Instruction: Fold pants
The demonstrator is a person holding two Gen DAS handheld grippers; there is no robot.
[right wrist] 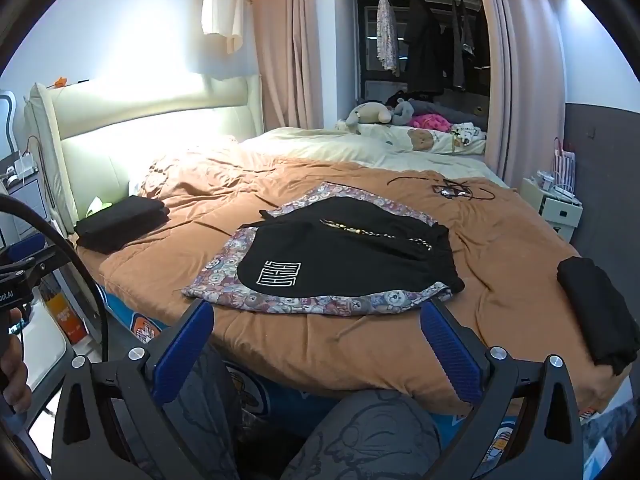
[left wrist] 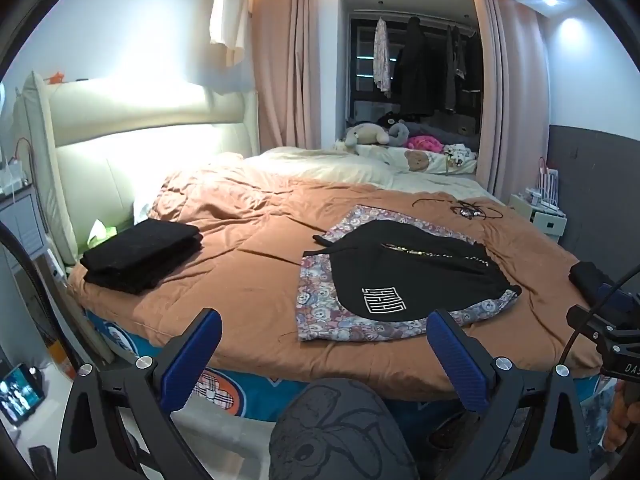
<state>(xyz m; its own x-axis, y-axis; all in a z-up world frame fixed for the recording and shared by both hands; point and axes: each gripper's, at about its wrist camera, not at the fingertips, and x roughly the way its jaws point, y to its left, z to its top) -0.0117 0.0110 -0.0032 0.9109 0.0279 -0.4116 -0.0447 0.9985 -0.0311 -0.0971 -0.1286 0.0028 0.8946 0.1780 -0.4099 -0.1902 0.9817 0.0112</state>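
Pants of black cloth with a white square emblem [right wrist: 344, 256] lie spread flat on a bear-print patterned cloth [right wrist: 224, 280] atop the rumpled orange-brown duvet [right wrist: 360, 344], near the bed's front edge, probably for easy reach. Left gripper [left wrist: 324, 344] and right gripper [right wrist: 316, 336] hover short of it, jaws wide apart, holding nothing. Folded black garments [left wrist: 140, 254] sit aside, likely finished.

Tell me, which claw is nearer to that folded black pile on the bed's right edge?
The right claw. The folded black pile lies just to its right; from the left claw it sits farther off at the right edge.
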